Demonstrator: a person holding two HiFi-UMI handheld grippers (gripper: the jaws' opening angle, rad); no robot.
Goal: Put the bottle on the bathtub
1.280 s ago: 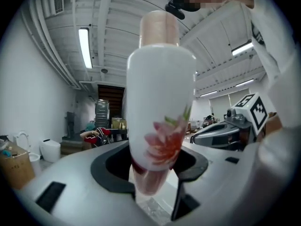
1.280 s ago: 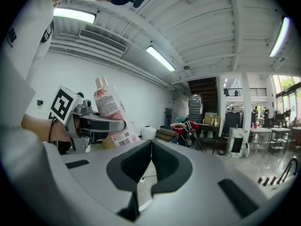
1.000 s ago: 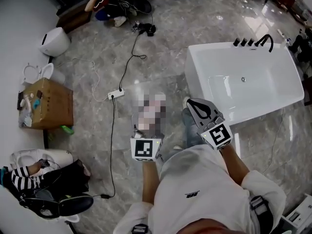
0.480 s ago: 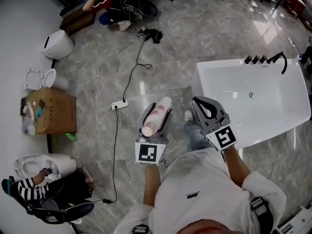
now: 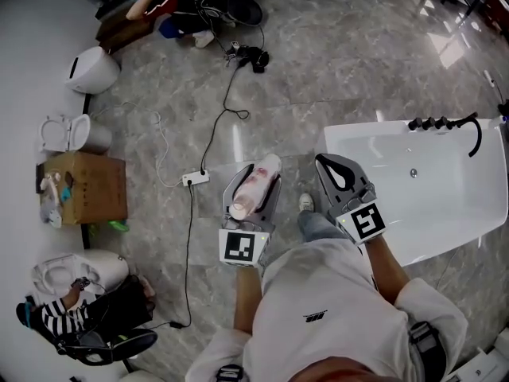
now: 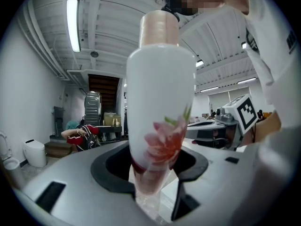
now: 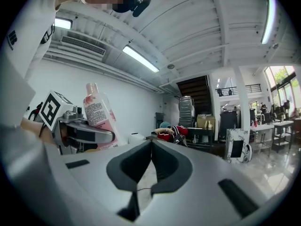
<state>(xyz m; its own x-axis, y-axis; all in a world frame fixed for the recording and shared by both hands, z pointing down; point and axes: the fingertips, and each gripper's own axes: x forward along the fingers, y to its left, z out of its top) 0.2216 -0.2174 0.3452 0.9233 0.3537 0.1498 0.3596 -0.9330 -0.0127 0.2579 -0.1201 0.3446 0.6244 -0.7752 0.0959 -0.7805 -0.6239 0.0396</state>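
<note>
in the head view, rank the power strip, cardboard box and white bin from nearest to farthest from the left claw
1. power strip, on the floor just left of the left claw
2. cardboard box, farther left by the wall
3. white bin, upper left, farthest

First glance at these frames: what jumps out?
A white bottle with a pink flower print, clamped in the left tongs, sits dead centre in the head view. To its right stands a big white bathtub. The right tongs are shut and empty, between the two.
</note>
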